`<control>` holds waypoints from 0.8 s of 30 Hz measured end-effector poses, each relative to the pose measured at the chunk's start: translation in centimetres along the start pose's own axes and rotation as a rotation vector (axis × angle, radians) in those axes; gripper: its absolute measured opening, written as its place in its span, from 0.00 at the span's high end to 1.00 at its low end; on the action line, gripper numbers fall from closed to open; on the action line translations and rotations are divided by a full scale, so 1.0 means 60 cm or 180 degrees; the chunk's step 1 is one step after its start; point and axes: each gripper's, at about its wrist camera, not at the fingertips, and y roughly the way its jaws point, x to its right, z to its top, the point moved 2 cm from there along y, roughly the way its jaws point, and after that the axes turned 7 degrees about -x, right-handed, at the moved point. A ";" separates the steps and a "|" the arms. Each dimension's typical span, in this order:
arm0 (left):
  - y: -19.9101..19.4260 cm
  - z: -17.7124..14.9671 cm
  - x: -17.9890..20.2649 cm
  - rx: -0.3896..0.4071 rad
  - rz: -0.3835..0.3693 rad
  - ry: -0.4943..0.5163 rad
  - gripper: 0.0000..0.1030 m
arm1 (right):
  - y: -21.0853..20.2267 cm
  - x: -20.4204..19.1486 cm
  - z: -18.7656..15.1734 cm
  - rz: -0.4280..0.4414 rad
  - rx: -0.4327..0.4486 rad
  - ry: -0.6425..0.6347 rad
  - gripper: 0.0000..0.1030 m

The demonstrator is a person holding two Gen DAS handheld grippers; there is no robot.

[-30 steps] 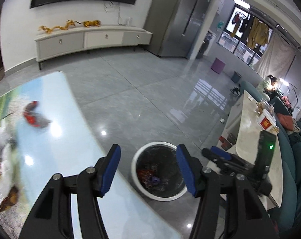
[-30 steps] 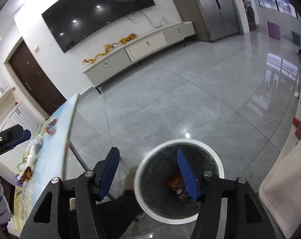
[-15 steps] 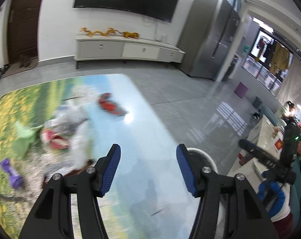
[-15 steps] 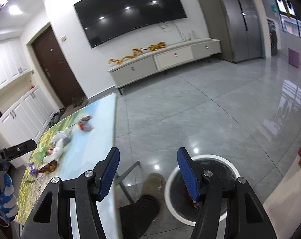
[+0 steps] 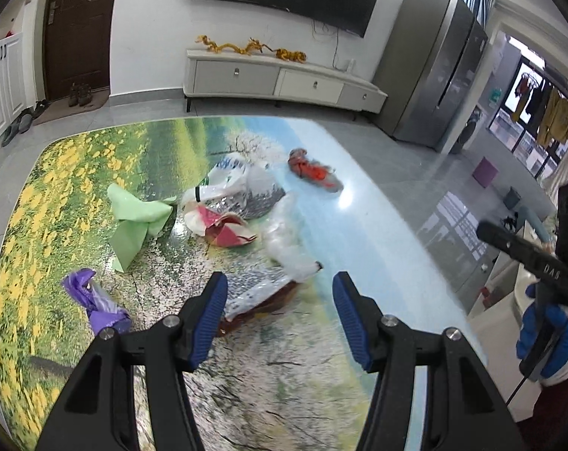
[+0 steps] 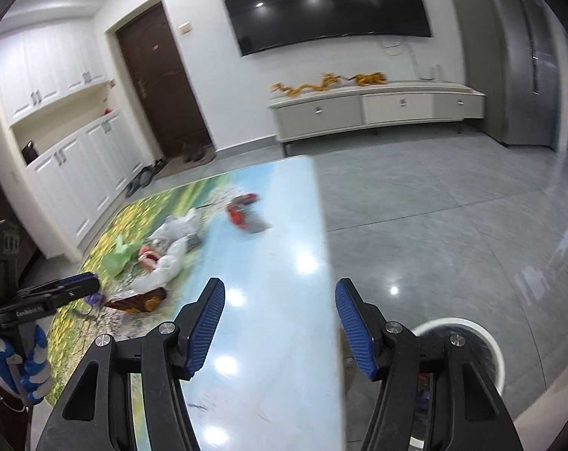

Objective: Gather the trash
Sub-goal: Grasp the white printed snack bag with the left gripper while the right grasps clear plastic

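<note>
Both grippers hang over the table (image 5: pixel 77 173) with nothing in them. On my left gripper (image 5: pixel 280 319) the blue pads stand apart and empty, just above a silver-and-brown wrapper (image 5: pixel 261 297). Beyond it I see a clear plastic bag (image 5: pixel 287 240), a red-and-white wrapper (image 5: pixel 227 229), green paper (image 5: pixel 137 218), a purple wrapper (image 5: pixel 96 300) and a red-orange wrapper (image 5: pixel 314 171). My right gripper (image 6: pixel 280 323) is likewise open, over the table's bare edge, with the white-rimmed trash bin (image 6: pixel 490 342) on the floor to its right.

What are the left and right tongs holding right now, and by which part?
Nothing. The left tongs stand open and empty above the crumpled brown-and-silver foil wrapper; the right tongs stand open and empty too.
</note>
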 end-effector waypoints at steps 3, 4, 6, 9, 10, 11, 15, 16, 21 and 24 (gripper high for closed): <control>0.025 0.005 0.002 -0.0087 -0.0034 0.0137 0.45 | 0.035 -0.027 0.012 0.0099 -0.0084 -0.0101 0.43; 0.032 0.005 0.002 -0.0108 -0.0034 0.0182 0.45 | 0.048 -0.036 0.016 0.0139 -0.0116 -0.0131 0.43; 0.051 0.005 0.005 -0.0175 -0.0051 0.0281 0.45 | 0.075 -0.055 0.024 0.0206 -0.0177 -0.0186 0.43; 0.075 0.000 0.006 -0.0255 -0.0111 0.0343 0.45 | 0.113 -0.082 0.035 0.0296 -0.0264 -0.0278 0.43; 0.080 -0.002 0.006 -0.0269 -0.0117 0.0356 0.45 | 0.127 -0.092 0.038 0.0328 -0.0295 -0.0311 0.43; 0.087 -0.005 0.005 -0.0296 -0.0146 0.0361 0.46 | 0.134 -0.097 0.037 0.0353 -0.0319 -0.0340 0.43; 0.101 -0.017 -0.002 -0.0364 -0.0198 0.0350 0.51 | 0.178 -0.128 0.042 0.0467 -0.0446 -0.0459 0.43; 0.102 -0.020 -0.003 -0.0382 -0.0204 0.0353 0.57 | 0.189 -0.136 0.043 0.0499 -0.0477 -0.0488 0.43; 0.099 -0.039 -0.007 -0.0406 -0.0268 0.0372 0.64 | 0.230 -0.175 0.043 0.0610 -0.0601 -0.0603 0.43; 0.092 -0.053 -0.004 -0.0406 -0.0300 0.0409 0.67 | 0.251 -0.192 0.040 0.0665 -0.0678 -0.0636 0.43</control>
